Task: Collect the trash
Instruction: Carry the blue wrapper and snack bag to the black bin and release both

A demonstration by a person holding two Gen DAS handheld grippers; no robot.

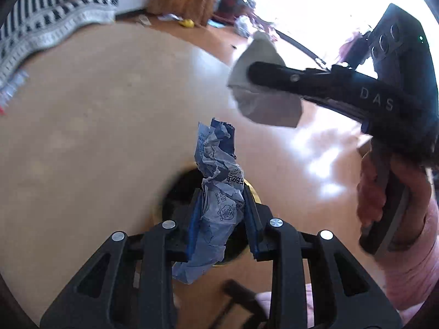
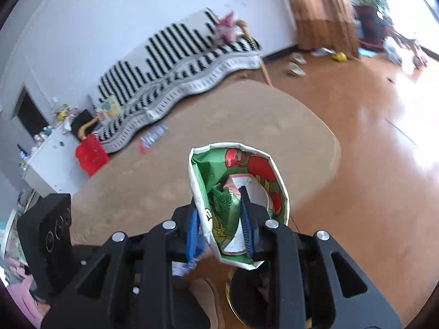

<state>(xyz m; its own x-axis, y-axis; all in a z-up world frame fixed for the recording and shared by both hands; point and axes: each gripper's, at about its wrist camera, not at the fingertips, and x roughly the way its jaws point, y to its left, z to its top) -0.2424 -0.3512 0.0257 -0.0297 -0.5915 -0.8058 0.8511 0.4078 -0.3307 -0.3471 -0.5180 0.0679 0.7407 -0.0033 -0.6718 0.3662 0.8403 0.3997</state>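
While the left gripper [image 1: 222, 216] pinches a crumpled blue-grey printed paper wrapper [image 1: 218, 205], it hangs right over the dark round gold-rimmed bin [image 1: 178, 192], likely ready to drop it. Beside it, the right gripper [image 2: 221, 219] clamps a green-and-red paper carton [image 2: 236, 186] above the same bin, whose contents are hidden.

Blue-grey wrapper [image 1: 216, 192], green-red carton [image 2: 241, 192]

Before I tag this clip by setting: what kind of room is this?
Most likely a home living room: a sofa under a striped throw along the wall, a tan rug on wood flooring, long curtains beside a bright window.
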